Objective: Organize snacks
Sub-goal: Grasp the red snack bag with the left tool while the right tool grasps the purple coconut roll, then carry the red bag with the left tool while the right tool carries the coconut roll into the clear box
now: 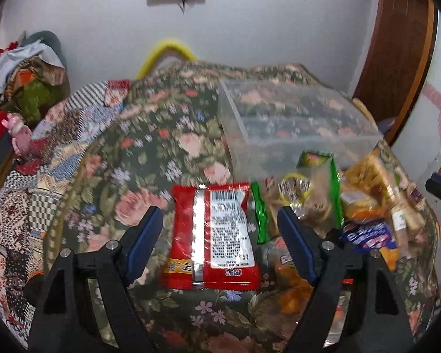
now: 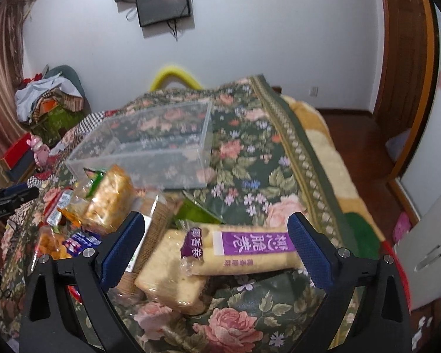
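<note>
A clear plastic box (image 1: 294, 123) stands empty on the floral bedspread (image 1: 161, 147); it also shows in the right wrist view (image 2: 150, 147). My left gripper (image 1: 220, 235) is open above a red snack packet (image 1: 211, 238) that lies back side up between its fingers. My right gripper (image 2: 217, 244) is open above a purple-labelled wafer roll pack (image 2: 244, 250) and a cracker pack (image 2: 170, 276). Several more snacks lie in a pile (image 2: 103, 203) in front of the box, among them a green packet (image 1: 317, 188) and a blue one (image 1: 367, 235).
The bed's right edge with a yellow blanket (image 2: 323, 153) drops to a wooden floor (image 2: 361, 135). Clothes (image 2: 50, 94) are heaped at the back left. A white cabinet (image 2: 432, 241) stands at the right. A wooden door (image 2: 405, 44) is at the back right.
</note>
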Demonstrator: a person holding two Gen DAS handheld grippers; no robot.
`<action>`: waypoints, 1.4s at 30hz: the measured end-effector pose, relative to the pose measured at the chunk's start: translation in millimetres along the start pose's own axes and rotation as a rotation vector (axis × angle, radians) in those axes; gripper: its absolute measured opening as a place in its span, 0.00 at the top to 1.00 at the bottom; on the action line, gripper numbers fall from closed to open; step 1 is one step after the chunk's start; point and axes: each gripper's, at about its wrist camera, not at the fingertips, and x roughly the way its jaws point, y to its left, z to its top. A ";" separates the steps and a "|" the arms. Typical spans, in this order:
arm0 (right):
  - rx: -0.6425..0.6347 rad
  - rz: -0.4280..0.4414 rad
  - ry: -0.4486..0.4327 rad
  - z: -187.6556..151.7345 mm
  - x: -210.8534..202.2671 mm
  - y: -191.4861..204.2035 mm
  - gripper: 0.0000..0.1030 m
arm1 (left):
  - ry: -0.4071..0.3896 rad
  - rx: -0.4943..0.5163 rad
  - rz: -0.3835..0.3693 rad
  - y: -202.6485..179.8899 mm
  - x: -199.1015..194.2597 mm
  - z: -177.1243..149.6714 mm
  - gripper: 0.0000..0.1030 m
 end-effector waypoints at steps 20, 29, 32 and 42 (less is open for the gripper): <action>0.024 -0.058 0.109 -17.1 39.8 -19.5 0.00 | 0.170 -0.103 -0.029 22.8 75.3 -8.2 0.24; 0.021 -0.034 0.106 -15.5 39.9 -22.4 0.04 | 0.168 -0.124 -0.049 24.8 61.8 -10.8 0.36; 0.001 -0.030 0.109 -14.4 35.2 -18.9 0.13 | 0.143 -0.120 -0.041 23.0 46.4 -11.5 0.36; -0.005 0.011 0.143 -26.8 9.1 -18.0 0.21 | 0.045 -0.058 -0.035 5.8 -11.4 -5.6 0.36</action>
